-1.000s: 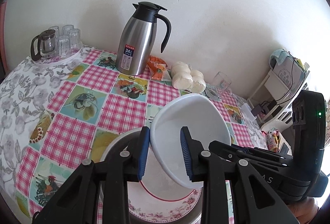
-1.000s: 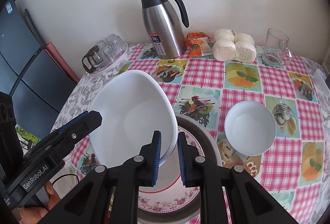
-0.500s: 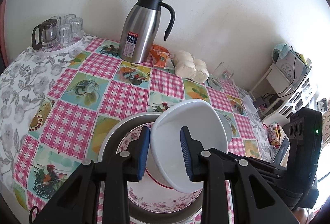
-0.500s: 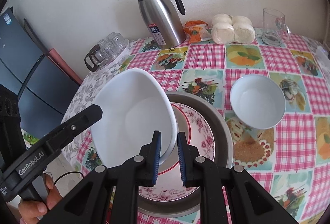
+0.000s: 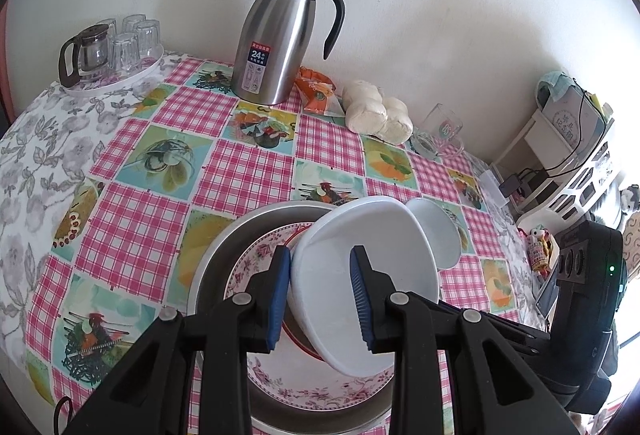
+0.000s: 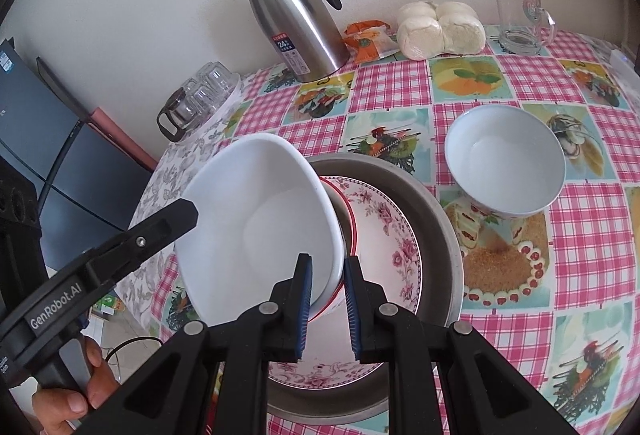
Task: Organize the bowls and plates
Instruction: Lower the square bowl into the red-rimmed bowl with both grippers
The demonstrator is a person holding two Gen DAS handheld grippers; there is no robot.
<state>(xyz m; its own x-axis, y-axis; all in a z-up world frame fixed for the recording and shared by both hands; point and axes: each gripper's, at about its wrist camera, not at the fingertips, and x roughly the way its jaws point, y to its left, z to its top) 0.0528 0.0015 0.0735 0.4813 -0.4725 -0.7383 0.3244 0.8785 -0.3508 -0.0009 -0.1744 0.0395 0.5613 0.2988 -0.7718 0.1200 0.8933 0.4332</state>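
Note:
A large white bowl (image 5: 368, 275) (image 6: 260, 231) hangs tilted over a floral-rimmed plate (image 5: 320, 391) (image 6: 384, 231) that lies in a round metal tray (image 5: 224, 259) (image 6: 436, 223). My left gripper (image 5: 320, 295) is shut on one side of the bowl's rim, and its finger shows in the right wrist view (image 6: 132, 243). My right gripper (image 6: 326, 299) is shut on the opposite side of the rim, and its body shows in the left wrist view (image 5: 576, 315). A smaller white bowl (image 6: 506, 161) (image 5: 436, 235) stands on the tablecloth to the right of the tray.
At the back against the wall stand a steel thermos jug (image 5: 280, 35) (image 6: 296, 19), an orange snack packet (image 5: 318, 91), bagged white buns (image 6: 440, 29), a glass mug (image 6: 520, 19) and a tray of glasses with a small teapot (image 5: 108, 51).
Both grippers have carried the large bowl down and closer to the plate in the tray. The view has pulled back, showing more of the table.

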